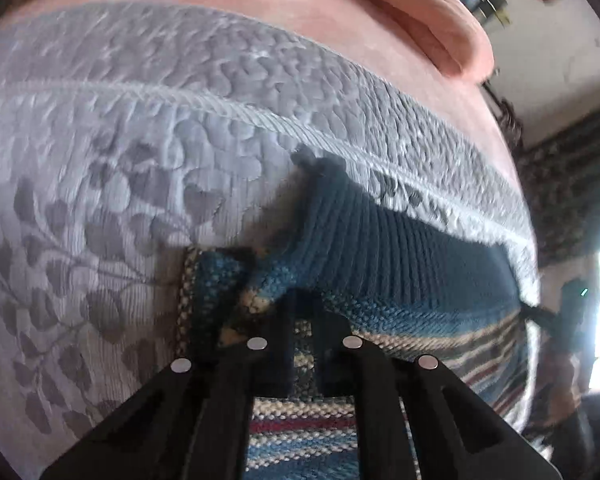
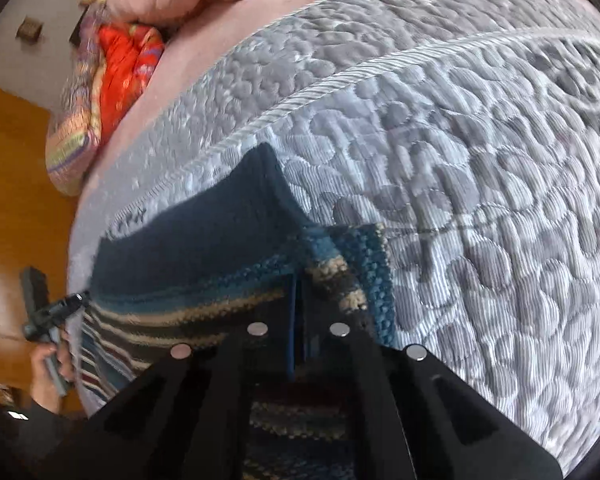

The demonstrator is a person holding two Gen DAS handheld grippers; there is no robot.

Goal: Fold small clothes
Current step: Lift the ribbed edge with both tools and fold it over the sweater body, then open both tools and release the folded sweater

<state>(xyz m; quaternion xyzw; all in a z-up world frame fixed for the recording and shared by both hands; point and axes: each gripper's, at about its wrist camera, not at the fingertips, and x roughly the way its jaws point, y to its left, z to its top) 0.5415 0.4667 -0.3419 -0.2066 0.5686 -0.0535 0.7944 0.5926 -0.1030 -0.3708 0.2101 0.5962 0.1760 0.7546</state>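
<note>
While the striped knit garment [image 1: 440,280] lies spread on the grey quilted mattress [image 1: 120,168], close to the piped edge that runs across both views, each gripper has a piece of it between its fingers, so the step in hand reads as a fold just being taken up. The garment is knitted in bands of blue, cream, dark and a little red, with a plain dark blue ribbed band along the side that lies nearest the mattress edge.

In the left wrist view, the left gripper [image 1: 300,344] has its fingers drawn narrow on a bunched, raised corner of the knit, where the ribbed band meets the stripes. The cloth puckers up just ahead of the fingertips. In the right wrist view, the right gripper [image 2: 300,332] is likewise nearly closed, and a thin blue fold of the knit stands between its fingers at the opposite corner of the ribbed side. That view also shows the left gripper out beyond the far side of the garment, held in the person's hand [image 2: 48,364].

Judging from this, both corners of one side are pinched and the next move calls for lifting them together and carrying them across the garment, level with each other, so the edge lands straight. The knit looks thick and stretchy, so an uneven pull would skew the fold.

Beyond the mattress edge lies a pink sheet [image 1: 360,28], a rumpled pink pillow [image 1: 432,12], and a red and multicoloured bundle of cloth [image 2: 112,80].
</note>
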